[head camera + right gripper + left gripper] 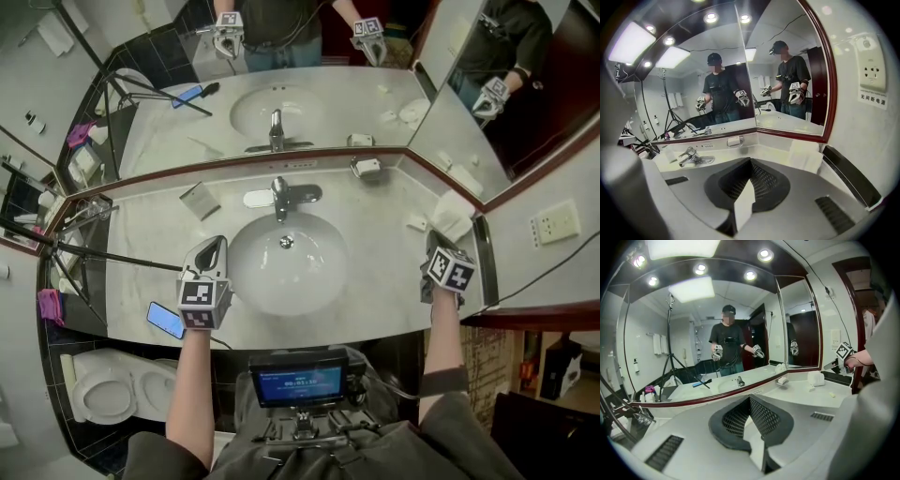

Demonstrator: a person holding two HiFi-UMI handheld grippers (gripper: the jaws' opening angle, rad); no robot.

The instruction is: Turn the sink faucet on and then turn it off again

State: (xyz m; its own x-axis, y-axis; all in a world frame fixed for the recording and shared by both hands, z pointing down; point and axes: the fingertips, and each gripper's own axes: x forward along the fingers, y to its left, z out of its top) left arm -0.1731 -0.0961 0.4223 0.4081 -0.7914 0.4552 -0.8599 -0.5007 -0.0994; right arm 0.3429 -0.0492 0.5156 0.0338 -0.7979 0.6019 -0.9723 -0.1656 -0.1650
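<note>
Both grippers' fingers are pressed together and hold nothing. The left gripper (215,246), at the left rim of the basin (258,286), lies nearer the faucet (280,199) at the back edge of the bench (375,281) than the right gripper (435,242). The faucet's lever (307,194) points toward the right edge.

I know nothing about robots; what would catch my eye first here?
A round white sink sits mid-counter, its chrome faucet behind it. The left gripper and right gripper, each with a marker cube, hover either side of it, both shut and empty. A wide mirror behind doubles the scene.
</note>
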